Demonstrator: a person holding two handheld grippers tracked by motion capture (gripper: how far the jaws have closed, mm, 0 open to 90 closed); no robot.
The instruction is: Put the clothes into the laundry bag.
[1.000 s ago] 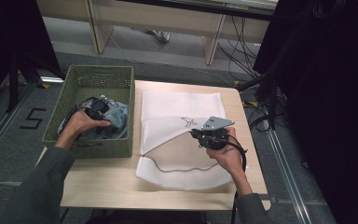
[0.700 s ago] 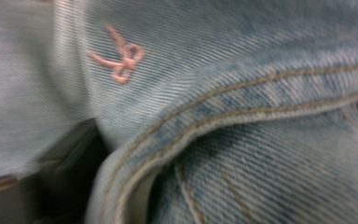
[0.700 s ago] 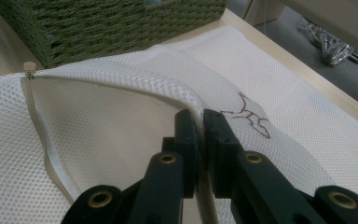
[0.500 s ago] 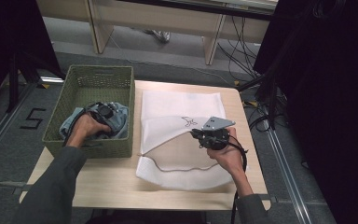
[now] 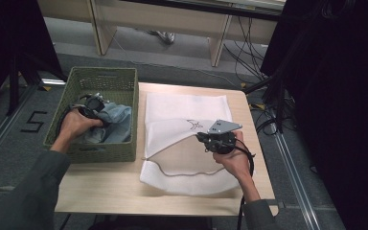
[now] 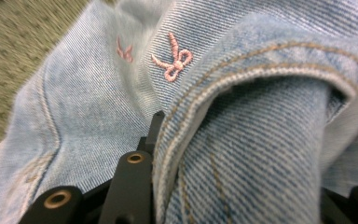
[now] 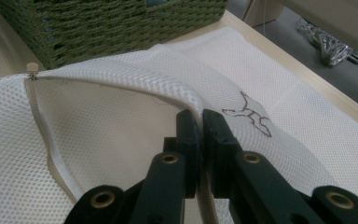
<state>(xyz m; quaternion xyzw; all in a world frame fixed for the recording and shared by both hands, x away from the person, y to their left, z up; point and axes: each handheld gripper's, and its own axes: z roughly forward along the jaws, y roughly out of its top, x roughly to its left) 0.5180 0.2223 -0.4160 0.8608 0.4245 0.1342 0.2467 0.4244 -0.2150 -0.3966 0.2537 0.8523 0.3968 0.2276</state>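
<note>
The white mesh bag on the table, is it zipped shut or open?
Open. The right gripper pinches the upper edge of the mesh bag and lifts it, so the zipper gapes and the inside shows.

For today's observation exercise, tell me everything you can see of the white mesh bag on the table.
The white mesh bag lies flat on the wooden table, right of the green basket. It looks like fine netting, with a small dark emblem and a zipper, open. The right gripper pinches its upper layer, lifting the mouth.
</note>
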